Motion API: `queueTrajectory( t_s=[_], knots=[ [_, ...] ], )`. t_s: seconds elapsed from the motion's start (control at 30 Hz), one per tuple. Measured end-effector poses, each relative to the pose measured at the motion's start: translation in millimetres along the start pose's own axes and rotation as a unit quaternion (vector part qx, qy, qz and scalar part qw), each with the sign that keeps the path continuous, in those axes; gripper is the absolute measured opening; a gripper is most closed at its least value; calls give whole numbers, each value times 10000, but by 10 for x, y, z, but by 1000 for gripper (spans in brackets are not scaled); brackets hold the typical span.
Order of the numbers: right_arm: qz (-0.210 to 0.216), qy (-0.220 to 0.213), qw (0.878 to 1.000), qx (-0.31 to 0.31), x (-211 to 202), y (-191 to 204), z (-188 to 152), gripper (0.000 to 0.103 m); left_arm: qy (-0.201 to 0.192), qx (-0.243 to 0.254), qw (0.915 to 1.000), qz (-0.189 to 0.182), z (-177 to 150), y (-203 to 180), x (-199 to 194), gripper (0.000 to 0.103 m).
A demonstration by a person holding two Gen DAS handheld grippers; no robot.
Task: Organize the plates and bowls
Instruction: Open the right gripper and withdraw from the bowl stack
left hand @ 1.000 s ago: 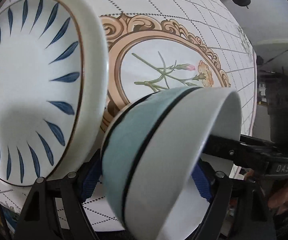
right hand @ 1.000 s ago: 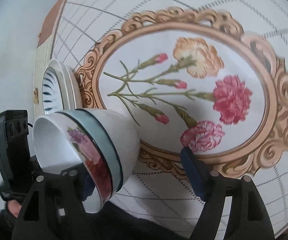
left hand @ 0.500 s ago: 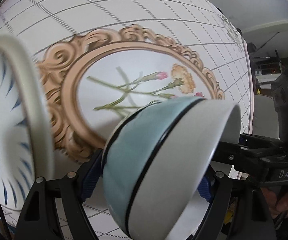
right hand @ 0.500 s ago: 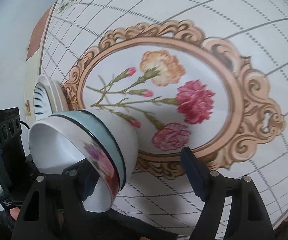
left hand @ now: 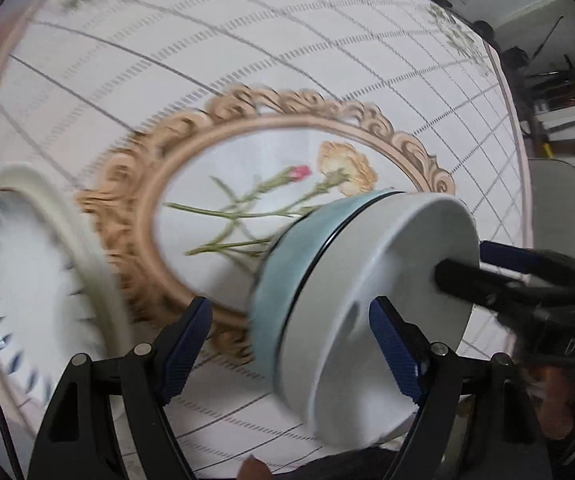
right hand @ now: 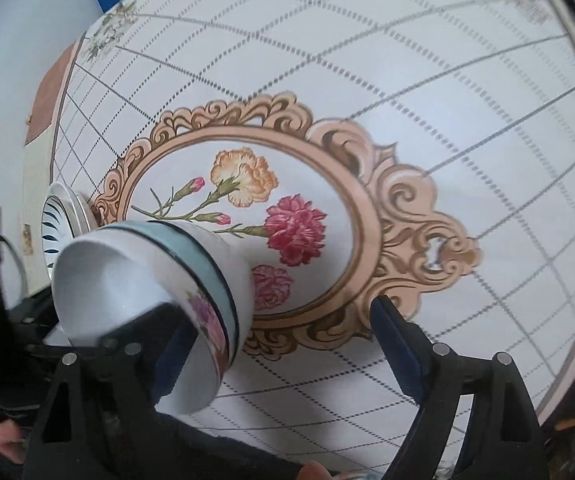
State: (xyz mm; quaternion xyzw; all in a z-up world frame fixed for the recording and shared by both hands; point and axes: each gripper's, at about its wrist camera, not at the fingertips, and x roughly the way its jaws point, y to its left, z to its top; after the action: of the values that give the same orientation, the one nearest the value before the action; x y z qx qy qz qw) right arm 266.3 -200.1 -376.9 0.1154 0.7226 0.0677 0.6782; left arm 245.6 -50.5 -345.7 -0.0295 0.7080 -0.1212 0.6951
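– On the table [left hand: 327, 60], what is biggest?
– Near its edge, the blue-leaf plate [left hand: 19, 280]. Over the printed flower medallion at the middle, the blue-banded bowl [left hand: 327, 300] lies tipped on its side.
– And the tongs?
– Left tongs [left hand: 289, 344] are spread, pads clear of the bowl. Right tongs [right hand: 275, 320] are spread too, one finger inside its mouth.

Glossy ceramic bowl [left hand: 351, 288]; smooth printed tablecloth [right hand: 447, 80].
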Motion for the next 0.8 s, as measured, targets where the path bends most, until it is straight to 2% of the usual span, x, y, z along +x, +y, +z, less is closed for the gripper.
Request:
queueTrajectory(
  t_s=[0.03,0.13,0.17,0.23,0.3,0.37,0.53,0.6,0.7,0.77,0.8],
  knots=[
    [-11,-240,9997,26,-100,-4,-45,103,-49,-33,9999,147,-40,9,-76,81],
    [-155,-1074,9941,13,-475,21,-213,103,-387,-129,9976,561,-178,23,-358,84],
    [-301,-1234,9919,-37,-573,54,-277,103,-541,-149,9957,742,-224,9,-448,84],
    [-692,-1467,9867,-112,-732,145,-409,103,-855,-200,9912,993,-328,18,-649,95],
    [-889,-1634,9824,-195,-865,230,-526,103,-1090,-150,9860,1249,-402,-17,-823,103],
    [-951,-1749,9796,-265,-1005,329,-683,103,-1246,-61,9821,1412,-452,-73,-965,103],
    [-1422,-2034,9685,-178,-1334,551,-970,103,-1789,96,9744,1361,-531,-204,-1418,103],
    [-1310,-2080,9693,-13,-1479,577,-1059,103,-2007,157,9723,1184,-542,-233,-1598,103],
    [-904,-2000,9755,182,-1580,551,-1116,103,-2203,109,9697,1051,-540,-229,-1789,103],
    [-855,-2060,9746,182,-1641,540,-1144,103,-2275,96,9665,1180,-524,-245,-1850,103],
    [-952,-2167,9714,168,-1679,550,-1157,103,-2323,60,9627,1386,-519,-255,-1871,103]
  ],
)
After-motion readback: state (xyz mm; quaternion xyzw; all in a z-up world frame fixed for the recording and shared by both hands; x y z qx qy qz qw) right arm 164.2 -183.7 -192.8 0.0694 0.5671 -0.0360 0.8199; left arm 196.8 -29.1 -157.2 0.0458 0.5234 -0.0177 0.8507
